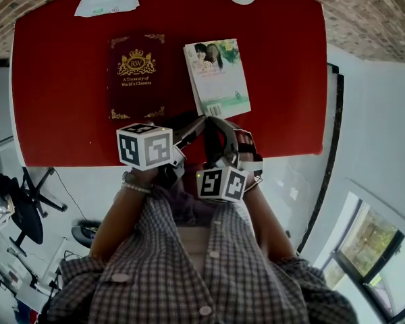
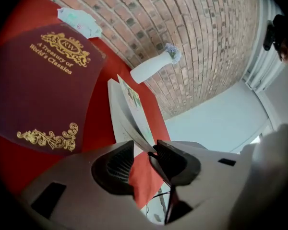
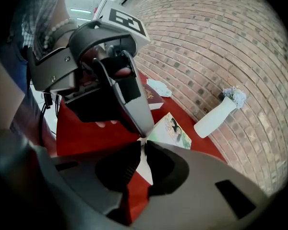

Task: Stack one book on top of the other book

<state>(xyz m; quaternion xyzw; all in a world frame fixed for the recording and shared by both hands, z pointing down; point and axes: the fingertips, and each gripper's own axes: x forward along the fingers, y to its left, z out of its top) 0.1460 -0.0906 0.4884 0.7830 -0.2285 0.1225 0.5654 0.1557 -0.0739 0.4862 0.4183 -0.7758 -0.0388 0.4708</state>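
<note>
1. Head view: the paperback [image 1: 217, 77] lies just right of the maroon book [image 1: 136, 76], long axes parallel.
2. Left gripper view: the left gripper [image 2: 145, 159] stands slightly spread at the paperback's raised near corner.
3. Right gripper view: the right gripper [image 3: 143, 150] pinches that corner.

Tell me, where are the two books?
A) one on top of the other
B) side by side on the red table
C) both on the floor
B: the dark red book and the green book lie side by side on the red table, neither stacked.
</note>
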